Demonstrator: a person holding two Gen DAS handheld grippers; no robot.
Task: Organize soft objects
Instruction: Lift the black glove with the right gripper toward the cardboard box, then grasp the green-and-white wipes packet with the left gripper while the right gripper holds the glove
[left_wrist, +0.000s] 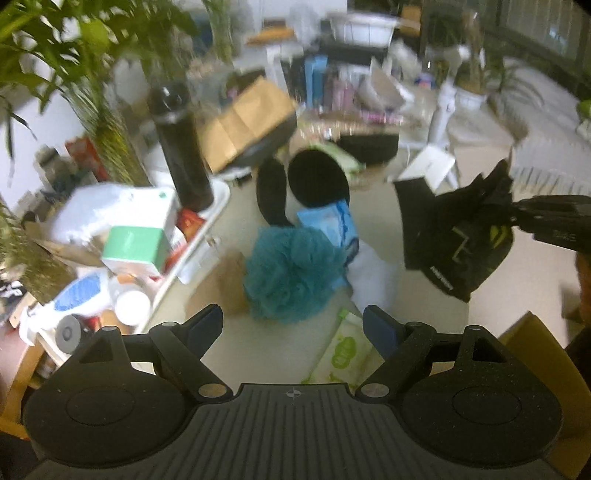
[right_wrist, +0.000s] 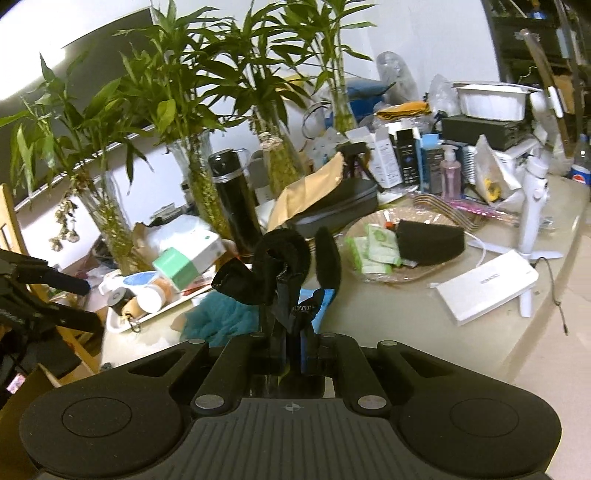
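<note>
While the right claw (right_wrist: 291, 332) is clamped on a black cloth (left_wrist: 458, 236) that hangs long-axis down below its tips, the left claw (left_wrist: 295, 325) tilts downward, wide and empty, above a teal sponge (left_wrist: 291, 273).

Left wide open and empty, right clamped shut.
Left gripper (left_wrist: 291, 325) pitched steeply down, both blue pads spread, nothing between them. Right gripper (right_wrist: 290, 332) tilted mildly down, jaws fully closed, pinching black fabric (right_wrist: 280, 273) that bunches up just ahead of the tips. In the left view the right gripper sits off to the right, fabric hanging from it.
</note>
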